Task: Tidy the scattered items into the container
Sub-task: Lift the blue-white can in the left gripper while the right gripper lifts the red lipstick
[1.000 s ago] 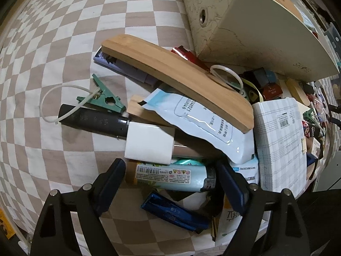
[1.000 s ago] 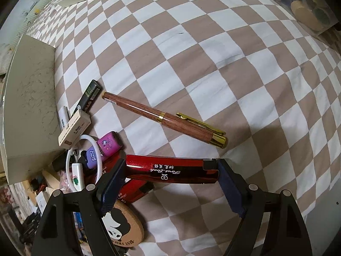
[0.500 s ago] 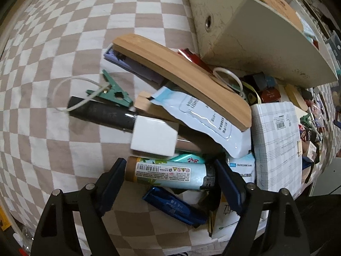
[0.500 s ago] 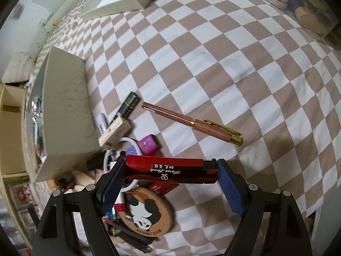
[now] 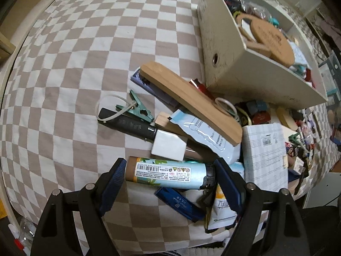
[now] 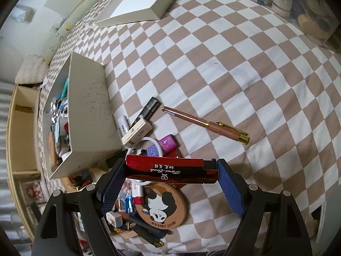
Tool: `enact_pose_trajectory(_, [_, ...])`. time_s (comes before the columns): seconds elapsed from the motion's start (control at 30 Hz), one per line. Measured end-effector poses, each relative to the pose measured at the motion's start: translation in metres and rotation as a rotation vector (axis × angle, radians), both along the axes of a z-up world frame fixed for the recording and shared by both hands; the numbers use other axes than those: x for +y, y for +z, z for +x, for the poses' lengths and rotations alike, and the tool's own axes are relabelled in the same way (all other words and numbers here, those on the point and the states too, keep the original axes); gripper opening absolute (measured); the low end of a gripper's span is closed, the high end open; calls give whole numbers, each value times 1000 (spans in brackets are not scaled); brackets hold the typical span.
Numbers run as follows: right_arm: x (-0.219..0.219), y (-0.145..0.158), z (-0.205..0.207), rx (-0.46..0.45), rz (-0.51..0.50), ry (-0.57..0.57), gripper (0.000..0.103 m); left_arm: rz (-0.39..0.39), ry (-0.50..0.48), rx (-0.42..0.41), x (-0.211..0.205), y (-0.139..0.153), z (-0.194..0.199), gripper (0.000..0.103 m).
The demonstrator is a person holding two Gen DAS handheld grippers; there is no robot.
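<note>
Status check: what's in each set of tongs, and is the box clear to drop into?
Left tongs shut on spray can. Right tongs shut on red case. Beige box open-topped, already crowded. Nothing seen blocking it.

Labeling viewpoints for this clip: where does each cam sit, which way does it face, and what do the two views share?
Left wrist: on the left gripper, looking steeply down on the clutter pile; its two blue-padded fingers clamp a light-blue lighter.
Right wrist: on the right gripper, tilted down across the checkered cloth; its fingers clamp a red lighter above a panda coaster.
Shared: the cream container, the cloth and the clutter at the container's foot. No hand or sleeve shows.
</note>
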State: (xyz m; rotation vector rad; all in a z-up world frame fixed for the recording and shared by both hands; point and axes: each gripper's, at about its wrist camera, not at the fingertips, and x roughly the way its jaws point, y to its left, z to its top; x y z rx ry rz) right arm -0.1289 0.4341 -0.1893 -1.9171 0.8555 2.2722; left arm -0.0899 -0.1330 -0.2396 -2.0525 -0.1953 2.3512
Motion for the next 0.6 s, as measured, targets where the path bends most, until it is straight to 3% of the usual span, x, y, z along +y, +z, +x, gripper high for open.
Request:
enact_pose_trajectory(0.07, [-9,3,1,3,12,36,84,7,4,5,49,12,-25,83])
enact_pose_trajectory(0.13, [-20,1,1,-6,9,67,84,15,2,11,46,20,-24,83])
enact_pose_trajectory(0.2, [-32,-1,2,-16,7,103,84,23,-6,15,1,68,-14,83])
enact_pose_trajectory(0.27, [-44,0,2,-18,9,139,84,29,-20,19,-12,65,-3,83])
enact_pose_trajectory(0.6, [-102,2,9,-33,16,314,84,46,-87,11,27,69,2,83])
